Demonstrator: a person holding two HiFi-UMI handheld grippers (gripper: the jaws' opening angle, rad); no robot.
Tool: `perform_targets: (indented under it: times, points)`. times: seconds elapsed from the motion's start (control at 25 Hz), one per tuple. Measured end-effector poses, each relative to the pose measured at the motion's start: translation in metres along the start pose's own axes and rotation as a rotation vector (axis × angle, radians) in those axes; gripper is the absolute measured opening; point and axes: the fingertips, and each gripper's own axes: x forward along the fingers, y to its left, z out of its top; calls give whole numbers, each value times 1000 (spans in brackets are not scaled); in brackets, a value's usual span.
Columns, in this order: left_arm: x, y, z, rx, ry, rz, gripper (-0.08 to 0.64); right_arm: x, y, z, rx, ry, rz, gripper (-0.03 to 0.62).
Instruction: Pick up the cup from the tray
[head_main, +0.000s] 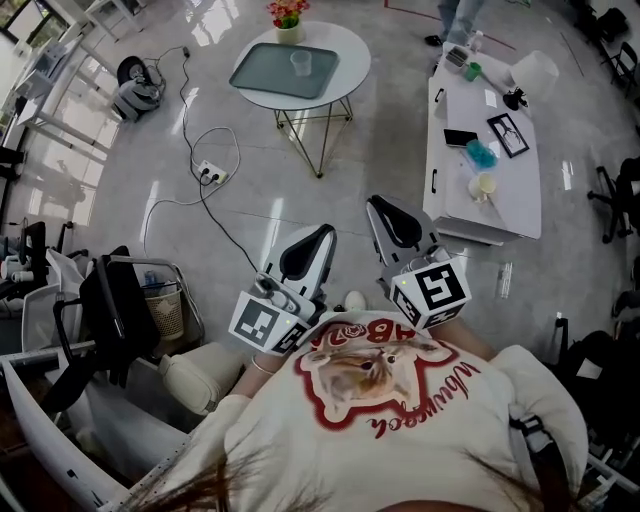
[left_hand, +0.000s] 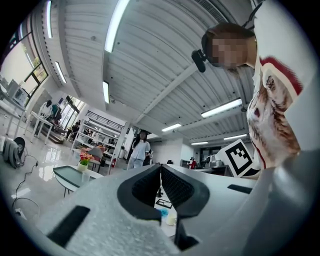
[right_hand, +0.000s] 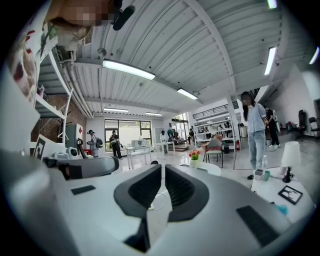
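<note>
**Cup waits on the tray; both grippers are well short of it**

Head view: The clear cup stands upright on the grey-green tray. The tray lies on the round worktop at the top of the picture, beside a pot of flowers. The left gripper and the right gripper are held near the person's chest, well apart from that worktop. Between them and it lie open floor and a power strip.

Left gripper view: its fingers are pressed together with nothing between them. Tray and cup show small and far off at the left.

Right gripper view: its fingers are likewise closed to a thin slit and empty. The round worktop and the flowers lie ahead, beyond the tips.

The step in hand looks like the approach. To do it well, step clear of the power strip and spread one gripper's fingers before they reach the cup. Bring them in level from the side, below the rim. The thin cup probably dents or tips easily, so squeeze gently and lift straight up.
</note>
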Motion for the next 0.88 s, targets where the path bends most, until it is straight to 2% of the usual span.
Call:
perform_targets:
  times: [0.2, 0.36, 0.56, 0.88]
  points:
    - [0, 0, -9, -6, 16, 40, 15, -2, -7, -6, 14, 10, 26, 43]
    - [1, 13, -8, 6, -4, 70, 15, 6, -6, -10, 20, 21, 47, 43]
    - [11, 29, -9, -3, 0, 58, 15, 27, -16, -6, 28, 13, 33, 43]
    - [46, 86, -9, 0, 0, 15, 15, 80, -36, -1, 18, 18, 8, 43]
